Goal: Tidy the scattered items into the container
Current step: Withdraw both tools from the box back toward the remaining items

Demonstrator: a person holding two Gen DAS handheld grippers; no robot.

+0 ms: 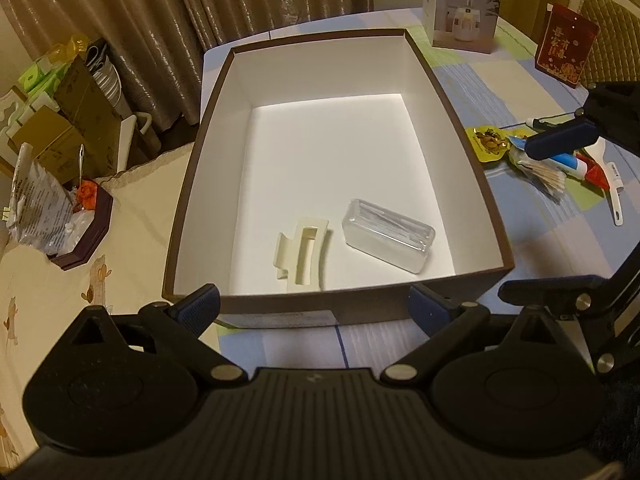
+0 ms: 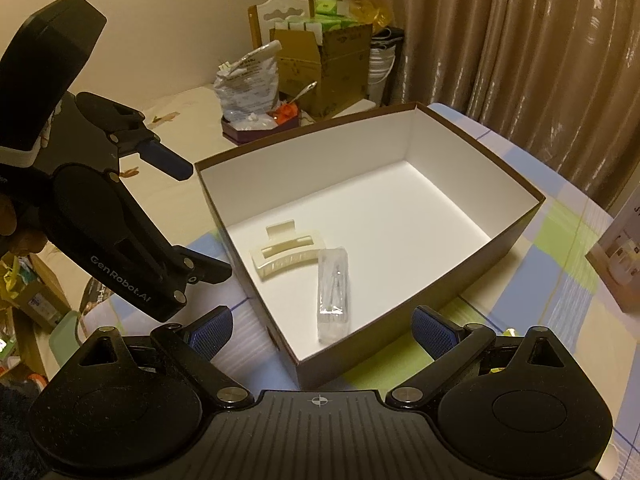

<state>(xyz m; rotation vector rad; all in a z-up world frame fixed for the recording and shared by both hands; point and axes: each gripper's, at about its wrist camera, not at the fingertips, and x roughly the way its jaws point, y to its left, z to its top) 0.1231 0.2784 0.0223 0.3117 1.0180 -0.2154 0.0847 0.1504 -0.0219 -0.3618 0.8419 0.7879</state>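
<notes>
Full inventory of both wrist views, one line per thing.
Brown cardboard box with white inside: 1, table centre.
Cream plastic hair claw: 1, inside box.
Clear plastic case: 1, inside box, beside claw.
Scattered pile of packets, tube and sticks: mixed colours, on table to the box's right in the left wrist view.
White humidifier carton: 1, behind box.
Red packet: 1, far table edge.
Left gripper: fingers open.
Right gripper: fingers open.

The box (image 1: 472, 184) stands on the table (image 1: 560, 264). In the box, near its front wall, the hair clip (image 1: 301, 254) lies left of the small case (image 1: 388, 240), just beside it. Right of the box, a pile of small items (image 1: 552, 160) lies on the table. Behind the box, to the right, stands a carton (image 1: 464, 4).
</notes>
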